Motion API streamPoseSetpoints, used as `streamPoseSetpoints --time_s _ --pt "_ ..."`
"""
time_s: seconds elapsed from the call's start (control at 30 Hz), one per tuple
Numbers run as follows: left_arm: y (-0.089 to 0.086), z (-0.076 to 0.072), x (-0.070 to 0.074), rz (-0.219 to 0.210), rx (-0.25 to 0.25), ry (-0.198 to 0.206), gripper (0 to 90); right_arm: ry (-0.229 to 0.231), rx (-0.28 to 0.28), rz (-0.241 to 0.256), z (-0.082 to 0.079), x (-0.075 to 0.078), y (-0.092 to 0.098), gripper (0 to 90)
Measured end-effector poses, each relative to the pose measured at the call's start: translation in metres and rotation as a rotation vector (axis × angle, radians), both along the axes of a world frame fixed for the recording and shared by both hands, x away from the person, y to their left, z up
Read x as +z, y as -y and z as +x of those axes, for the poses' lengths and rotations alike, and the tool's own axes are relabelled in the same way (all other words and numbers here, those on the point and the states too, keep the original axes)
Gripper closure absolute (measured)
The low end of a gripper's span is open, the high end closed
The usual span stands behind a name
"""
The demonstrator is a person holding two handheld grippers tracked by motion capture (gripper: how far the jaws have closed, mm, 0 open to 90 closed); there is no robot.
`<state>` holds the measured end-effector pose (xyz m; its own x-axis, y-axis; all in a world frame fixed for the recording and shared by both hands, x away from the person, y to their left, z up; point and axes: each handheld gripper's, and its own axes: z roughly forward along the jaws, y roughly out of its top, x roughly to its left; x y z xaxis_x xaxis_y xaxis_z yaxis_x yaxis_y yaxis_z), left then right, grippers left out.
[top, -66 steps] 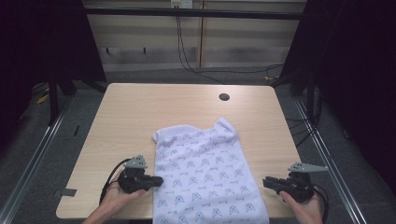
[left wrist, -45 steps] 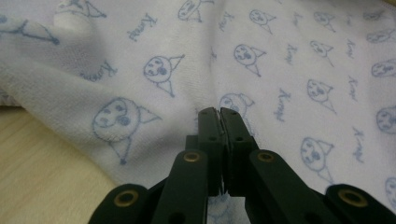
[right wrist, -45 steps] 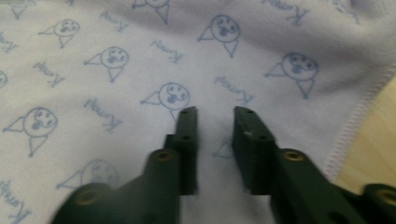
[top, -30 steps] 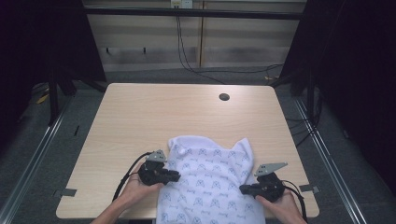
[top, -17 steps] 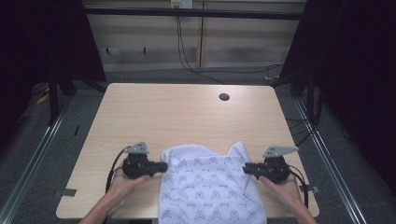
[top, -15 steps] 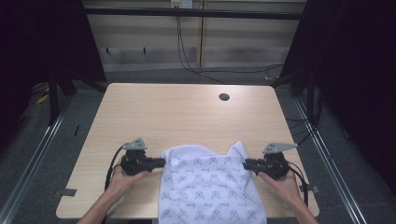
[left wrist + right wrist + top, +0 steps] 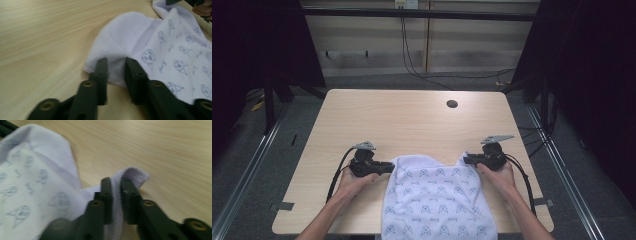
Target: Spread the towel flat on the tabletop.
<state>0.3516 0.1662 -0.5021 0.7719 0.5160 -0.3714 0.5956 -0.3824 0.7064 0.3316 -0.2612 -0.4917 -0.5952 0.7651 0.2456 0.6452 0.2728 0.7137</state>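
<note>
Pale wood-grain rectangular tabletop with rounded corners, standing on a grey carpeted floor. Small round dark hole near the far edge of that tabletop, right of centre. Beyond the tabletop, a light panelled wall with thin black cables hanging down to the floor; black curtains to either side of the tabletop.

On the near half of the tabletop, a white knitted cloth printed with small blue-grey figures, spread flat and hanging over the near edge, its far edge folded back to show a plain white underside.

Left of the cloth, the black two-jaw left gripper, held in the left hand, pointing inward at the cloth's far left corner. In the left gripper view, jaws parted by a narrow gap, with the hemmed corner of the cloth lying between and under the tips; not clamped, resting on the wood.

Right of the cloth, the black two-jaw right gripper, held in the right hand, pointing inward at the far right corner. In the right gripper view, jaws pressed tight onto a ribbed hem of the cloth, a curl of fabric poking up past the tips, lifted slightly off the tabletop.
</note>
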Motion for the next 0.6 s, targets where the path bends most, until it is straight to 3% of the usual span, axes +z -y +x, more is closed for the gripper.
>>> streamPoseSetpoints --time_s 0.03,0.07,0.1,0.17,0.2,0.27,0.3,0.33,0.37,0.4,0.5,0.53,0.57,0.6 --pt "0.002 -0.002 0.002 -0.004 -0.008 0.022 89.6 0.011 0.007 0.016 -0.003 0.003 -0.002 86.3" --pt "0.004 -0.007 0.01 -0.024 -0.011 0.052 90.0 0.047 0.044 0.033 -0.012 0.012 -0.007 87.1" --pt "0.004 -0.007 0.01 -0.024 -0.011 0.052 90.0 0.047 0.044 0.033 -0.012 0.012 -0.007 87.1" --pt "0.004 -0.014 0.023 -0.06 0.005 0.104 90.0 0.082 0.096 0.068 -0.025 0.023 -0.013 87.2" --pt "0.004 -0.017 0.029 -0.066 0.006 0.127 90.0 0.09 0.161 0.086 -0.045 0.03 -0.021 87.0" --pt "0.007 -0.027 0.038 -0.071 -0.02 0.17 90.0 0.07 0.218 0.088 -0.061 0.029 -0.026 86.7" --pt "0.007 -0.027 0.038 -0.071 -0.02 0.17 90.0 0.07 0.218 0.088 -0.061 0.029 -0.026 86.7" --pt "0.01 -0.029 0.037 -0.039 -0.021 0.18 90.0 0.031 0.276 0.047 -0.083 0.021 -0.032 86.7" --pt "0.01 -0.029 0.037 -0.039 -0.021 0.18 89.5 0.031 0.276 0.047 -0.083 0.021 -0.032 86.7" --pt "0.014 -0.026 0.031 0.024 -0.001 0.183 85.7 0.001 0.305 0.009 -0.098 0.012 -0.034 86.3" --pt "0.011 -0.016 0.023 0.027 0.043 0.16 79.2 -0.025 0.312 -0.039 -0.108 0.001 -0.035 79.9" --pt "0.005 -0.003 0.016 0.041 0.114 0.145 74.9 -0.027 0.309 -0.034 -0.108 0.001 -0.034 77.1" --pt "0.005 -0.003 0.016 0.041 0.114 0.145 72.8 -0.027 0.309 -0.034 -0.108 0.001 -0.034 77.1" --pt "-0.001 0.006 0.012 0.03 0.15 0.116 69.9 -0.006 0.282 -0.022 -0.105 0.004 -0.033 68.8"
